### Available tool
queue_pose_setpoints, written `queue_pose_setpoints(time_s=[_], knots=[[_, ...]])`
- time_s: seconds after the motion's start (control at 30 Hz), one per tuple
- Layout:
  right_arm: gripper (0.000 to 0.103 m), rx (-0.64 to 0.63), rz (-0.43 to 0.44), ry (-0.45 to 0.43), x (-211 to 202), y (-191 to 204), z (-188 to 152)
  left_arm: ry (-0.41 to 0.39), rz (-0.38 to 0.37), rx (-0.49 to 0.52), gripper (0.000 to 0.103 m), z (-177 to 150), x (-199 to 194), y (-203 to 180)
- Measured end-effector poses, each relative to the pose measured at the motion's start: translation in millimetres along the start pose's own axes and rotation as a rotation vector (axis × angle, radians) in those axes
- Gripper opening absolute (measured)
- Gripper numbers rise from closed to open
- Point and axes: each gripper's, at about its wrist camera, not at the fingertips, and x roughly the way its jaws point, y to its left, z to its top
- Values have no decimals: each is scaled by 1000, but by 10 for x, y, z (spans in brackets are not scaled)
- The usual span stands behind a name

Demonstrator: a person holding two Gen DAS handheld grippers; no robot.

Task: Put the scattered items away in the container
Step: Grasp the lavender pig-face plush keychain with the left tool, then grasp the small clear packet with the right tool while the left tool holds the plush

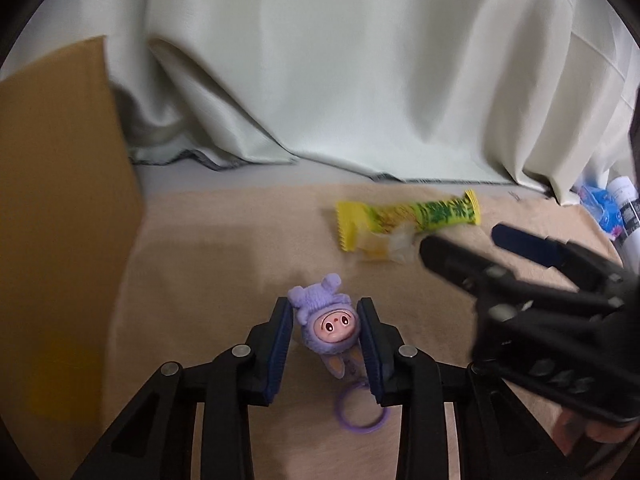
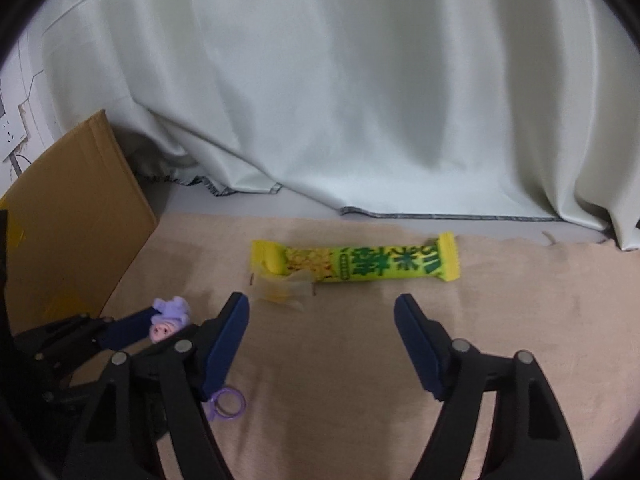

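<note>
A purple plush-doll keychain with a purple ring lies on the beige cloth between the pads of my left gripper; the pads sit at its sides and look just in contact. It also shows in the right wrist view. A yellow-green snack bar and a small clear-wrapped yellow candy lie ahead of my right gripper, which is open wide and empty. The cardboard box stands at the left.
A pale curtain hangs behind the cloth and drapes onto the floor. A blue packet and a white bottle lie at the far right. A wall socket sits at the far left.
</note>
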Motion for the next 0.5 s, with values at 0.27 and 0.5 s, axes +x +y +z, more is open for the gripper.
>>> queue_pose_setpoints(time_s=[0.27, 0.5], knots=[[67, -9, 17, 38, 156, 175, 43, -5, 69, -10, 34, -18, -85, 244], [59, 11, 7, 73, 284, 237, 71, 10, 87, 6, 34, -80, -91, 303]])
